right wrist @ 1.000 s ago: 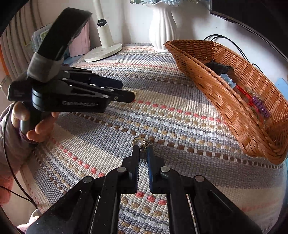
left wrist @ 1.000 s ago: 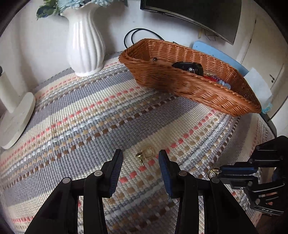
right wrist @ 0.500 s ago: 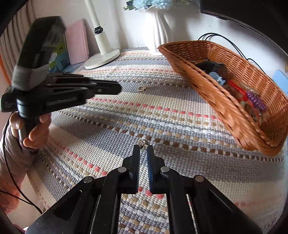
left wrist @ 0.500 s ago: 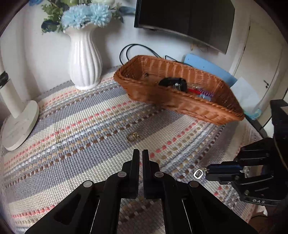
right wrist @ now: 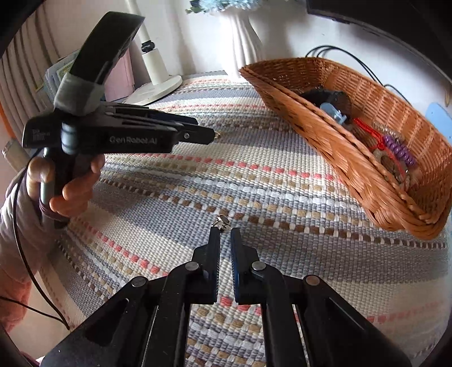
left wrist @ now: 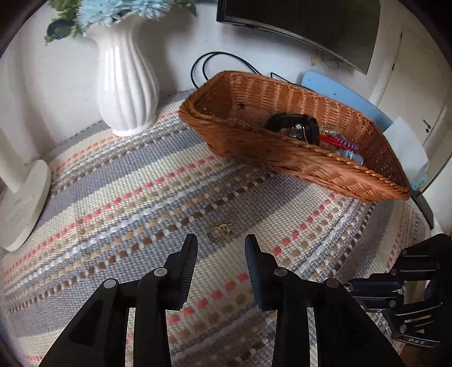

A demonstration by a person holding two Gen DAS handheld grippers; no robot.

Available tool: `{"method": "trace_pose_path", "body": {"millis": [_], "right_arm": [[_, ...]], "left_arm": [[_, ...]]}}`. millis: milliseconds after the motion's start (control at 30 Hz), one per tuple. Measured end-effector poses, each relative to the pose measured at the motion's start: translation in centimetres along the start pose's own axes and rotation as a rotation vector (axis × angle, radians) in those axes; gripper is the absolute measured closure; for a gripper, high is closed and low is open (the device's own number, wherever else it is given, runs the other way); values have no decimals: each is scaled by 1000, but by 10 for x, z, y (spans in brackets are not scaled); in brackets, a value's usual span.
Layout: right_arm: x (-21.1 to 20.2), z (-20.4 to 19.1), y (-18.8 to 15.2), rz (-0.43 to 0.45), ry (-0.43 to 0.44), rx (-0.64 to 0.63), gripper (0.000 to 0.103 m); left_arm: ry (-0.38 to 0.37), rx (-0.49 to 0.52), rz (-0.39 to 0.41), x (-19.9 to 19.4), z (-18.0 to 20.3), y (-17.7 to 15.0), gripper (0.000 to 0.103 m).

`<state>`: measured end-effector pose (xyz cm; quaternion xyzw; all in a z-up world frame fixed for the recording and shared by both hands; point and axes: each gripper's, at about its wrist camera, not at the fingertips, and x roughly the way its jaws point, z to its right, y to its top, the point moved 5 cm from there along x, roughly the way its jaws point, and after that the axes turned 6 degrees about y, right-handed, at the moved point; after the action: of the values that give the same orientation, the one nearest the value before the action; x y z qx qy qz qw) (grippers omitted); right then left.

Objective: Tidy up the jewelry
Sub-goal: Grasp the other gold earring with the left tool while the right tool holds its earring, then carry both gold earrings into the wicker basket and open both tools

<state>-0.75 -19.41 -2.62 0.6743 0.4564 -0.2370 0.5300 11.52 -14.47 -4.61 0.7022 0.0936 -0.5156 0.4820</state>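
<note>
A small gold earring lies on the striped woven mat just ahead of my left gripper, which is open and empty above it. My right gripper is shut on a small silver ring held at its fingertips above the mat. The right gripper also shows at the lower right of the left wrist view. The left gripper shows in the right wrist view, held in a hand. The wicker basket holds a black watch, a purple coil and red cord.
A white ribbed vase with blue flowers stands behind the mat. A white lamp base is at the left. A dark monitor hangs behind the basket. Cables and a blue board lie behind it.
My left gripper was shut and raised half a second ago; it has opened and come down near the gold earring. My right gripper stays shut on the ring.
</note>
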Motion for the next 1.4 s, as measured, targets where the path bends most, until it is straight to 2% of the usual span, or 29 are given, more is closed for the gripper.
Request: {"method": "trace_pose_path", "body": {"millis": [200, 300, 367, 400, 467, 567, 700, 933, 1067, 1200, 1300, 1400], "right_arm": [[-1, 3, 1, 1, 49, -10, 95], [0, 1, 1, -4, 51, -23, 95], [1, -2, 1, -1, 51, -23, 95], [1, -2, 1, -1, 53, -22, 95], [-1, -3, 1, 8, 54, -22, 95], [-8, -3, -1, 29, 47, -18, 95], [-18, -1, 0, 44, 25, -15, 95], [-69, -1, 18, 162, -17, -39, 95], [-102, 8, 38, 246, -74, -47, 95], [-120, 32, 70, 280, -167, -11, 95], [-125, 52, 93, 305, -184, 28, 95], [-112, 81, 112, 287, -214, 87, 95]], "left_arm": [[66, 8, 5, 16, 6, 6, 67], [66, 22, 9, 20, 8, 8, 68], [72, 44, 16, 20, 12, 9, 83], [78, 54, 17, 20, 14, 9, 88], [93, 66, 23, 21, 18, 11, 88], [62, 50, 25, 17, 21, 10, 88], [26, 25, 58, -7, 22, 7, 88], [-74, -36, 152, -65, 21, 18, 88], [-104, -44, 232, -100, 29, 40, 88], [-146, -39, 316, -116, 42, 76, 88], [-162, -48, 348, -109, 48, 101, 88], [-163, -66, 351, -87, 49, 119, 88]]}}
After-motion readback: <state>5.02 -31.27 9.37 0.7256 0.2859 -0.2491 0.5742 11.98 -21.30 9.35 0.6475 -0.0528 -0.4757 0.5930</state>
